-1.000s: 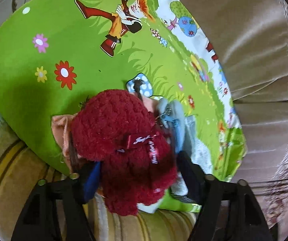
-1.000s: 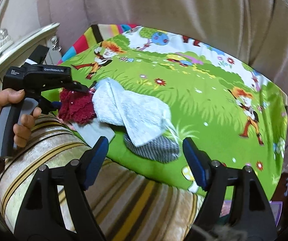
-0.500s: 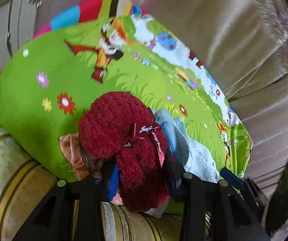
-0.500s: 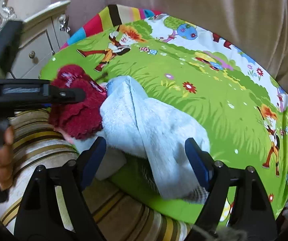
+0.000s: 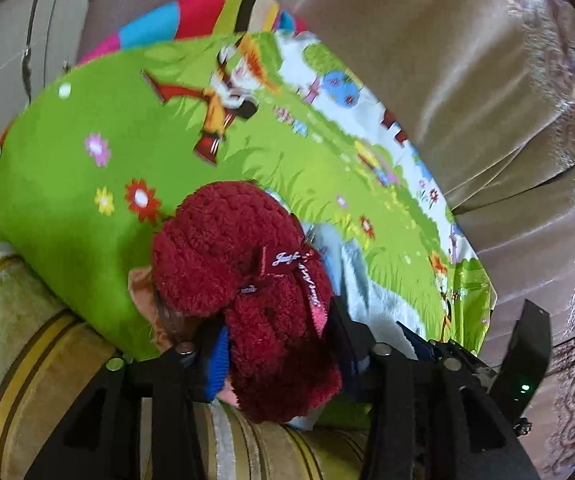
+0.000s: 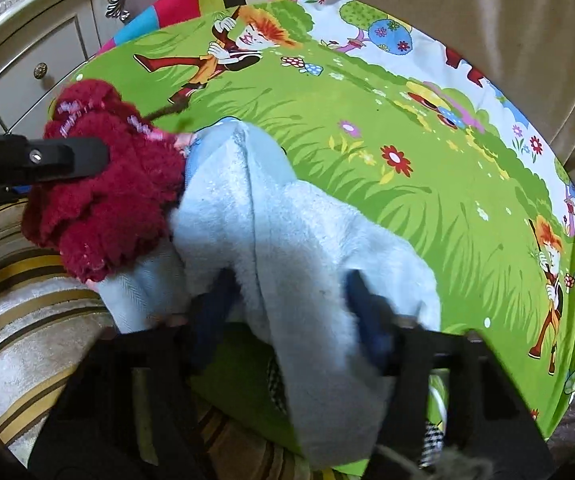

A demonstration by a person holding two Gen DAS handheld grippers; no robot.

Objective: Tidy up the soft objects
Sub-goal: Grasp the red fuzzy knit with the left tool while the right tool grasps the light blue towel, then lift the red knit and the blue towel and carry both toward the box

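Observation:
A dark red knit hat (image 5: pixel 247 264) with a ribbon lies at the near edge of a green cartoon cushion (image 5: pixel 67 184). My left gripper (image 5: pixel 283 352) grips the hat's lower part between its blue pads, and its jaws are opening. The hat (image 6: pixel 107 184) and the left gripper's finger (image 6: pixel 47 156) also show in the right wrist view. Beside the hat lies a light blue fleece cloth (image 6: pixel 307 240). My right gripper (image 6: pixel 289 308) is closing on a fold of it, pads sunk into the pile. The cloth (image 5: pixel 371 292) shows past the hat in the left wrist view.
A peach cloth (image 5: pixel 143 284) lies under the hat. Under the blue cloth is a black-and-white checked fabric (image 6: pixel 275 380). The cushion (image 6: pixel 447 208) rests on a striped sofa cover (image 5: pixel 19 340). A white drawer cabinet (image 6: pixel 35 64) stands at the left, beige upholstery (image 5: pixel 447 60) behind.
My right gripper came down onto the blue cloth and drew its jaws in on a fold. My left gripper closed on the red hat, then eased a little.

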